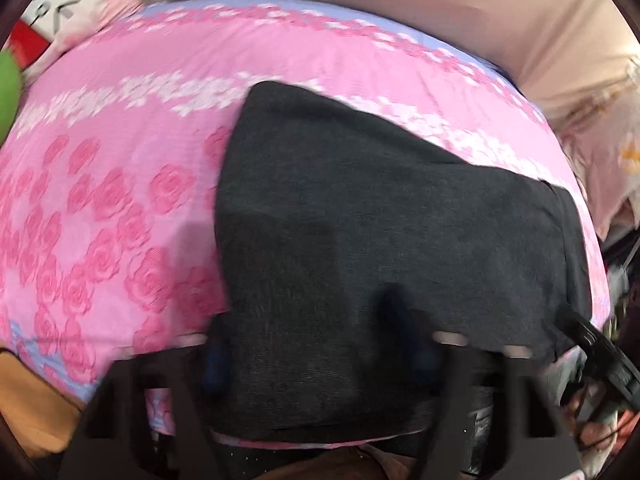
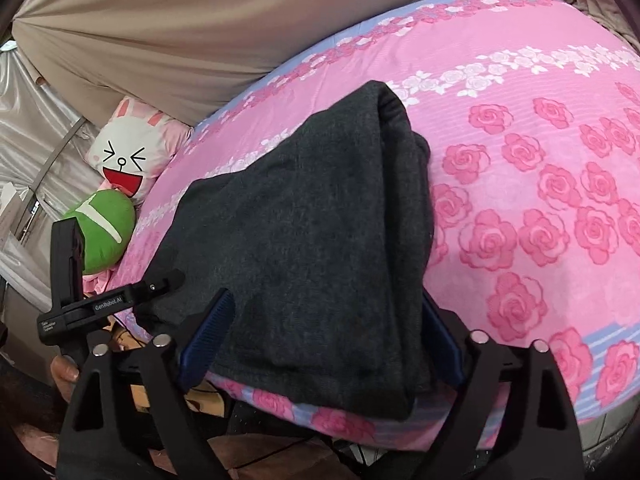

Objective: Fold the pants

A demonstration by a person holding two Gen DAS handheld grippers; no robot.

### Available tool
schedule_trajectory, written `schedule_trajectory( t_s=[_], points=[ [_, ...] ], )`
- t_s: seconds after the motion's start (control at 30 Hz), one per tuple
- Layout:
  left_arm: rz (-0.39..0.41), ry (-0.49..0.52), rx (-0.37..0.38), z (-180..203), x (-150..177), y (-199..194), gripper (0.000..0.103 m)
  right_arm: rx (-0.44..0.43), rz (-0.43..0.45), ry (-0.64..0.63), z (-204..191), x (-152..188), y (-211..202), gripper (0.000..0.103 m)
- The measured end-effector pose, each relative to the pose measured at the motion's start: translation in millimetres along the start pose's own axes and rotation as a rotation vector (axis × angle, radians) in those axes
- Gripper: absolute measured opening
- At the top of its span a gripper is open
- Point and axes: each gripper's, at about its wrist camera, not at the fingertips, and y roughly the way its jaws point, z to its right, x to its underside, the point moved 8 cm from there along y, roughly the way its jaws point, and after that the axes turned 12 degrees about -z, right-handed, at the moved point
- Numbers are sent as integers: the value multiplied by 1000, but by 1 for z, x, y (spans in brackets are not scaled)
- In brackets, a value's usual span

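Dark grey pants lie folded in a thick stack on a pink rose-print bed cover, near its front edge. In the right wrist view the pants stretch away from me, with a rolled fold at the far end. My right gripper is open, its blue-padded fingers standing wide on either side of the pants' near end, not pinching it. My left gripper is blurred; its blue fingers also stand apart over the pants' near edge. The left gripper's body shows in the right wrist view.
A white bunny cushion and a green plush toy lie at the bed's far left. A beige curtain hangs behind the bed. The bed's front edge drops off just below the pants. Cluttered items sit beside the bed.
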Motion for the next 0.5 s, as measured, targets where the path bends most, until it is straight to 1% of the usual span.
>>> schedule_trajectory(
  t_s=[0.03,0.07,0.1,0.2,0.27,0.33,0.43,0.5],
  points=[
    [11,-8,-17,1,-3,-4,30,16,1,3,0,-2,2,56],
    [22,-3,-22,3,-5,-9,26,4,-2,14,0,-4,3,39],
    [29,3,-21,6,-7,-13,24,-18,2,28,-1,-6,1,35],
    [81,44,-38,17,-5,-39,23,2,33,-5,-11,-8,-14,33],
    [95,72,-48,25,1,-51,23,-2,36,-19,-18,-5,-26,33],
    [101,91,-61,33,7,-57,23,25,34,-37,-22,4,-34,33],
    [95,97,-116,33,14,-49,23,65,12,-30,-14,17,-29,33],
    [75,86,-144,29,19,-39,23,80,5,-13,-6,22,-22,33]
  ],
)
